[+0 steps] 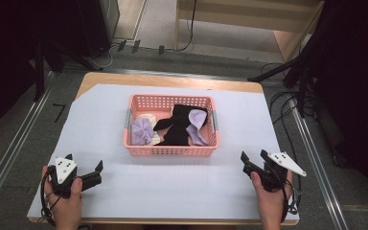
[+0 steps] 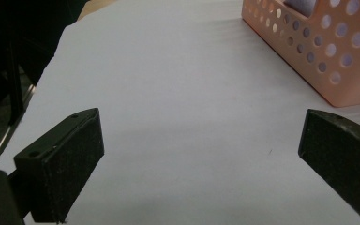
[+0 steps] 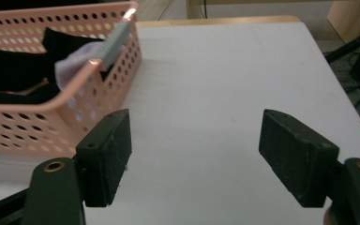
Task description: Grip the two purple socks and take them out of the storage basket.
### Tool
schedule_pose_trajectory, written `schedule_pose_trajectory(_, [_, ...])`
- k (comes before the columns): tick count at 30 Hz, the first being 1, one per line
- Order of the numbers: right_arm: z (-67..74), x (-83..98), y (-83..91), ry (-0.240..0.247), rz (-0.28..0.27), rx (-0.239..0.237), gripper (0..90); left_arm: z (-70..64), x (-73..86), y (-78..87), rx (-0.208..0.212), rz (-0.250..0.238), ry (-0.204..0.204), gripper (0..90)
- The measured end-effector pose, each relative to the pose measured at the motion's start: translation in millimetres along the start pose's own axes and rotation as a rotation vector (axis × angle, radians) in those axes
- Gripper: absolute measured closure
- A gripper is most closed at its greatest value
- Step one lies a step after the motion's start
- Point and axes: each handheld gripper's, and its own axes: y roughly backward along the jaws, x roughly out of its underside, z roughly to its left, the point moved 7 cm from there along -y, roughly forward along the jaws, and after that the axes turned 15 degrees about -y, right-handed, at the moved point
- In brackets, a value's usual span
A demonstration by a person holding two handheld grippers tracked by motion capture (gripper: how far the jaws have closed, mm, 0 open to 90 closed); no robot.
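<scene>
High view: pink basket [image 1: 170, 149] of socks [image 1: 179, 125] mid-table; left claw [image 1: 84, 166], right claw [image 1: 253, 156] gape wide, empty.

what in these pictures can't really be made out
- Basket bottom, high view: covered by the black, lilac and cream fabric pieces; their count is unclear.
- Basket, left gripper view: cut off by the top-right edge.
- Basket's left part, right gripper view: cut off by the frame edge.

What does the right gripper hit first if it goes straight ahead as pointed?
Probably nothing on the white sheet: the right gripper looks past the pink basket, which sits left of its line; depth is unclear.
</scene>
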Motion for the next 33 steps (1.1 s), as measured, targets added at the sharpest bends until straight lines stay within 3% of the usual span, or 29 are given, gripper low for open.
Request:
schedule_pose_trajectory(1, [0.0,0.0,0.0,0.0,0.0,0.0,25.9,0.0,0.0,0.0,0.0,0.0,0.0,1.1])
schedule_pose_trajectory(5, [29.1,-13.7,-12.1,0.028,0.001,-0.033,25.9,-0.5,-0.2,-0.2,-0.001,-0.004,-0.005,1.1])
schedule_pose_trajectory(9, [43.7,-20.8,-18.8,0.012,-0.006,-0.044,27.8,-0.9,-0.3,-1.4,0.003,-0.001,-0.005,1.1])
schedule_pose_trajectory(10, [54.1,-23.3,-24.8,0.014,0.001,-0.06,27.7,-1.0,-0.2,-1.3,0.003,0.001,-0.007,1.1])
schedule_pose_trajectory(12, [57.6,-23.1,-27.0,0.02,0.01,-0.065,27.5,-1.0,-0.1,-1.2,0.006,0.005,-0.009,1.2])
schedule_pose_trajectory(19, [89.7,-15.4,-50.3,0.094,0.07,-0.048,29.1,-1.5,0.1,-2.5,0.009,0.014,-0.016,1.1])
schedule_pose_trajectory(25, [103.0,-11.3,-63.8,0.094,0.092,-0.062,36.3,-1.9,0.0,-2.6,0.011,0.015,-0.018,1.2])
schedule_pose_trajectory(26, [106.5,-11.4,-68.7,0.064,0.086,-0.067,41.2,-1.8,0.3,-2.5,0.011,0.02,-0.021,1.2])
schedule_pose_trajectory(28, [109.4,-10.9,-73.9,0.062,0.09,-0.071,44.7,-2.1,0.3,-2.5,0.014,0.021,-0.022,1.2])
schedule_pose_trajectory(33, [116.2,-9.9,-82.6,0.093,0.089,-0.056,50.2,-2.6,0.2,-2.9,0.018,0.023,-0.025,1.2])
